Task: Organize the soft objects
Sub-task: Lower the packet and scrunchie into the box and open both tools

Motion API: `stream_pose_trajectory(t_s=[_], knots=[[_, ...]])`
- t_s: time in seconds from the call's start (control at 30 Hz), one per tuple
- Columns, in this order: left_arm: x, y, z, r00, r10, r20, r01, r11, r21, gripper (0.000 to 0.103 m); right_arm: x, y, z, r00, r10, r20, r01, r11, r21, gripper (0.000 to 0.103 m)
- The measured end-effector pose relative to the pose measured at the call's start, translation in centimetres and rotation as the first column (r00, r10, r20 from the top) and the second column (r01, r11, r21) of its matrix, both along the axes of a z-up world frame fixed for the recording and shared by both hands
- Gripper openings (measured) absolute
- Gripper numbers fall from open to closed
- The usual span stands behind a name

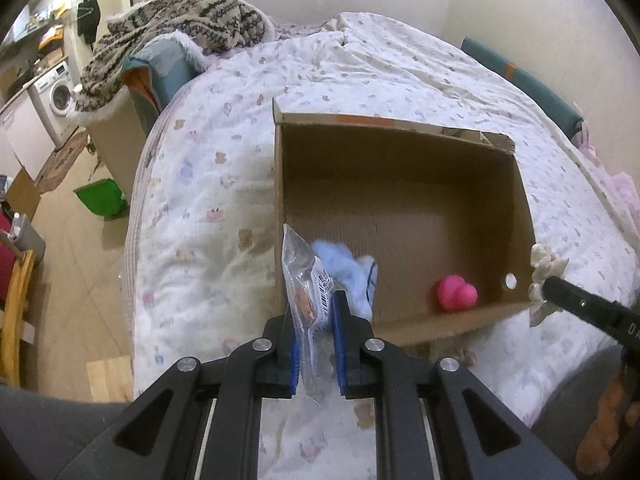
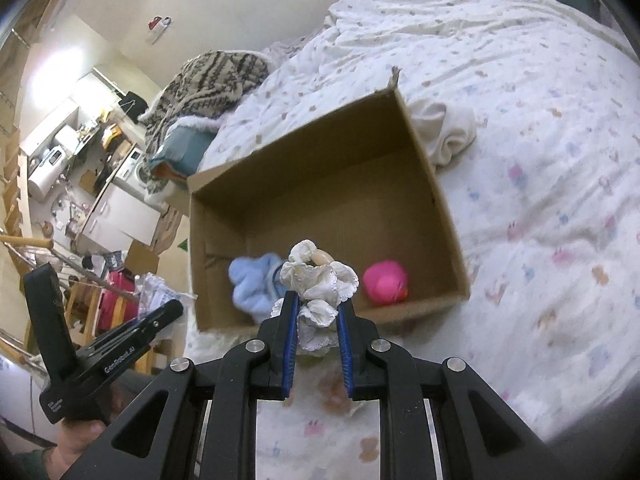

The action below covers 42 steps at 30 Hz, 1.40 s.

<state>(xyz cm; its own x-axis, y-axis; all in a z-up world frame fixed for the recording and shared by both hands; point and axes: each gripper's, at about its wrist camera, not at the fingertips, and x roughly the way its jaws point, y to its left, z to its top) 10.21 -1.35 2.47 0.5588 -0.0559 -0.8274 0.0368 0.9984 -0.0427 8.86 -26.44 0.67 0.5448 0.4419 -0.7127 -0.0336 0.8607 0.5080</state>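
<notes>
Carrying step — my left gripper [image 1: 314, 312] pinched a clear packet [image 1: 306, 276], my right gripper [image 2: 318, 312] a white lace bundle [image 2: 320, 280], both near the cardboard box [image 1: 400, 312]; release over it seemingly came next.

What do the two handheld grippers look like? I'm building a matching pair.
Both the left gripper and the right gripper are black, with angular linkage arms joined by round silver pins. Their fingers carry blue ribbed pads. Seen from the right wrist camera, the left gripper's body bears white lettering, partly legible, and a small white logo on its upright handle.
</notes>
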Motion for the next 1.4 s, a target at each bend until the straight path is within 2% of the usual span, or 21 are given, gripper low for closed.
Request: stream_pose_trajectory(t_s=[0.3,0.5,0.73,0.8,0.87,0.97,1.03,1.2,1.27,1.3,1.37,1.4], knots=[[3.4,-1.0,-2.3,1.000,-0.010,-0.025,0.011,0.998,0.063,0.013,3.3,-1.0,-1.6,0.999,-0.029,-0.015,0.028,0.999,-0.022,0.020],[4.7,-1.5,-4.5,0.997,-0.015,-0.075,0.021,0.997,0.076,0.013,3.7,-0.7,-3.4,0.999,-0.018,-0.048,0.018,1.000,-0.008,0.020],[6.2,-3.1,-6.4,0.991,-0.042,-0.126,0.051,0.996,0.069,0.013,4.1,-0.2,-4.1,0.999,0.010,-0.053,-0.012,0.999,-0.037,0.020],[6.9,-3.7,-7.1,0.985,-0.067,-0.156,0.072,0.997,0.027,0.013,4.3,-0.3,-4.4,0.998,0.009,-0.066,-0.011,0.999,-0.031,0.020],[7.2,-4.4,-7.2,0.980,-0.119,-0.162,0.110,0.992,-0.065,0.012,4.4,-0.5,-4.7,0.997,0.007,-0.073,-0.008,1.000,-0.024,0.020],[6.8,-5.7,-6.3,0.971,-0.206,-0.118,0.186,0.969,-0.161,0.012,4.6,-0.9,-4.7,0.997,0.000,-0.075,-0.001,1.000,-0.016,0.020],[6.8,-6.2,-6.3,0.959,-0.253,-0.127,0.217,0.945,-0.247,0.013,4.6,-1.0,-4.7,0.997,-0.006,-0.076,0.005,1.000,-0.011,0.020],[6.1,-5.8,-4.7,0.957,-0.289,-0.040,0.260,0.907,-0.331,0.013,4.9,-1.5,-4.8,0.996,-0.021,-0.081,0.021,1.000,-0.001,0.020],[6.0,-5.4,-3.9,0.964,-0.267,-0.007,0.251,0.917,-0.311,0.013,5.0,-1.5,-4.8,0.996,-0.021,-0.082,0.021,1.000,-0.004,0.020],[6.0,-5.0,-3.6,0.973,-0.233,0.003,0.225,0.937,-0.267,0.013,4.9,-1.3,-4.8,0.996,-0.019,-0.083,0.018,1.000,-0.007,0.020],[6.2,-4.4,-3.5,0.983,-0.183,0.006,0.180,0.962,-0.207,0.013,4.9,-1.1,-4.8,0.997,-0.015,-0.081,0.013,1.000,-0.017,0.020],[6.3,-4.0,-3.5,0.989,-0.149,0.003,0.147,0.977,-0.154,0.013,4.9,-1.0,-4.8,0.997,-0.013,-0.079,0.011,1.000,-0.025,0.020]])
